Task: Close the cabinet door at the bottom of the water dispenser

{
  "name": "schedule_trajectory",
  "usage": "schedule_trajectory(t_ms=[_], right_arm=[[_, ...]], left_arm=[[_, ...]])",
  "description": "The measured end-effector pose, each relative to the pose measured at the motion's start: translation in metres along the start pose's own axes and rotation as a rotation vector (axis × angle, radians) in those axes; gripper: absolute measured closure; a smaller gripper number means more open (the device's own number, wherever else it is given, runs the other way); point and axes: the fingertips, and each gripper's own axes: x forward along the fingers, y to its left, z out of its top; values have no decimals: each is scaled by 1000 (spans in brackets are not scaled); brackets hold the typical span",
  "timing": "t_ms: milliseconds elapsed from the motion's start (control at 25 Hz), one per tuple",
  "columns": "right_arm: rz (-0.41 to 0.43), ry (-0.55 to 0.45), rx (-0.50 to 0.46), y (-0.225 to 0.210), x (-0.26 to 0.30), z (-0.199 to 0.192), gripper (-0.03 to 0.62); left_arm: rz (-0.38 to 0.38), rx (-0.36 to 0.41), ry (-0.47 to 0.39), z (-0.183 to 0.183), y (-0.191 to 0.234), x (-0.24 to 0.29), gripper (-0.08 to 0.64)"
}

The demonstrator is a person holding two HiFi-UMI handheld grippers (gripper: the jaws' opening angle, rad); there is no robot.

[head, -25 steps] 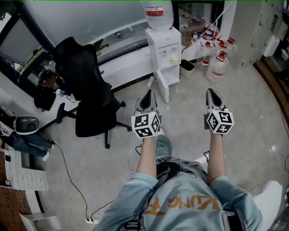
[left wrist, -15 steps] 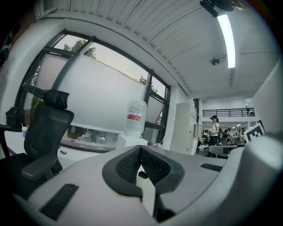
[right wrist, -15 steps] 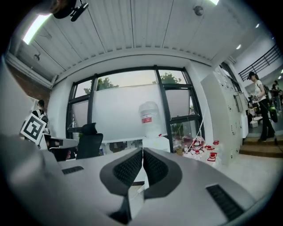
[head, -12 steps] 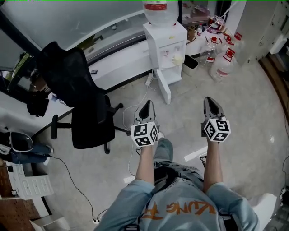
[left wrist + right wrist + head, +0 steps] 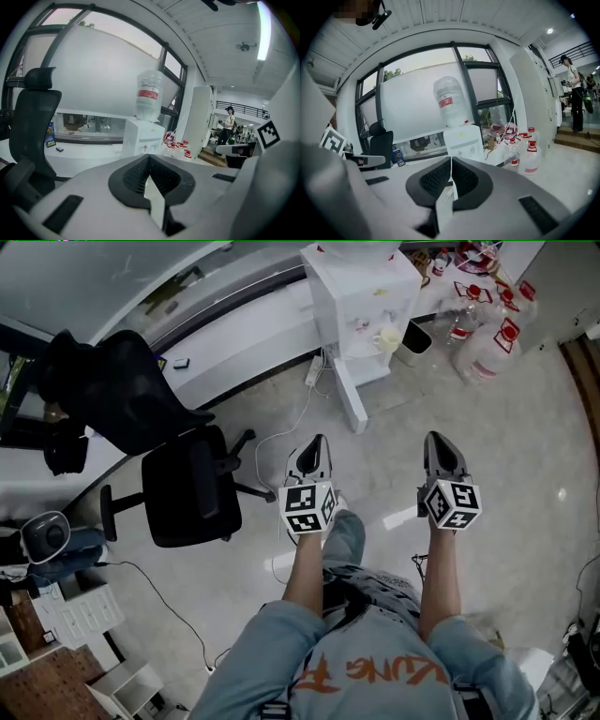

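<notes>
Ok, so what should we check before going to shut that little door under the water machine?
1. Door spotted: ok. The cabinet door sticks out open at the bottom of the water dispenser.
2. Left gripper free: ok. Fingers shut, nothing between.
3. Right gripper free: ok. Fingers shut, nothing between.
4. Near enough to push: not ok. Bare floor lies between both grippers and the door.
5. Chair out of the way: ok. The office chair stands off to the left.
</notes>
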Motion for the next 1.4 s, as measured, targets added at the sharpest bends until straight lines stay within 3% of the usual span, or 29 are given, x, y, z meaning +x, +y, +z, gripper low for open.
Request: schedule_trajectory(t_ms=[200, 440, 680, 880, 1080, 1400], right_arm=[[25, 18, -12, 2, 46, 15, 563], [19, 69, -2, -38, 76, 15, 563], [175, 88, -62, -63, 135, 16, 563], [250, 111, -92, -83, 178, 34, 563], [256, 178, -77, -97, 201, -4, 563], [317, 276, -116, -65, 206, -86, 563]], left_arm=[[16, -27, 7, 9, 18, 42, 549], [21, -40, 43, 6, 4, 83, 549], [174, -89, 12, -2, -4, 115, 549], [248, -168, 22, -7, -15, 140, 549], [256, -168, 62, -28, -21, 159, 549], [247, -169, 145, -95, 5, 172, 549]])
